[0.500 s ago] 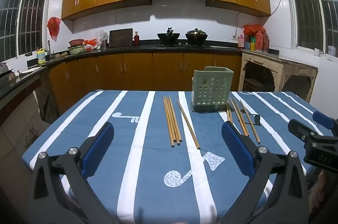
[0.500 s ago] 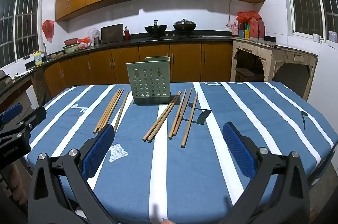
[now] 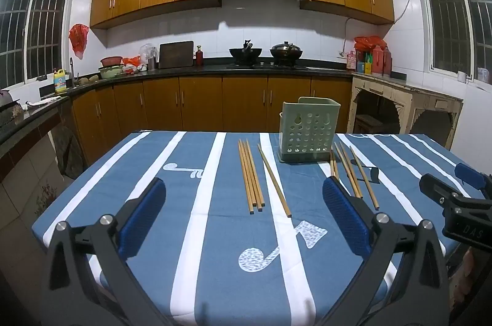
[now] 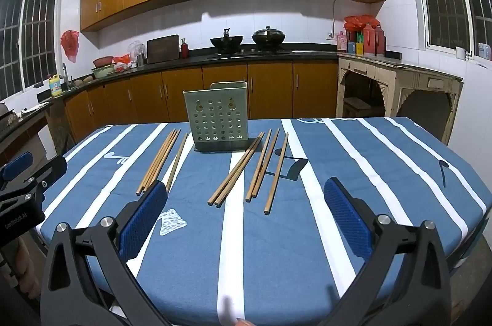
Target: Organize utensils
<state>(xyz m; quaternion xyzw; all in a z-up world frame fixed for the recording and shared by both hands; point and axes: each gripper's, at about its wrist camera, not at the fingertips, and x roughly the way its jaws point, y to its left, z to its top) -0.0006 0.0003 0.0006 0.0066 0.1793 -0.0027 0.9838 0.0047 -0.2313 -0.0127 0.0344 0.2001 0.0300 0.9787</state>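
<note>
A pale green perforated utensil holder (image 3: 308, 131) (image 4: 220, 118) stands upright near the table's far edge. Wooden chopsticks lie flat on either side of it: a left bundle (image 3: 250, 176) (image 4: 160, 159) with one loose stick beside it, and a right group (image 3: 353, 172) (image 4: 256, 167) of several sticks. My left gripper (image 3: 243, 210) is open above the near cloth, nothing between its blue pads (image 3: 144, 217). My right gripper (image 4: 244, 210) is open too, short of the right group, and its side shows in the left wrist view (image 3: 458, 203).
The table wears a blue cloth with white stripes and music notes (image 3: 190, 249) (image 4: 384, 172). Wooden kitchen cabinets and a dark counter with woks run behind the table. A pale side table (image 4: 399, 86) stands at the right wall. The left gripper's body (image 4: 21, 190) sits at the left edge.
</note>
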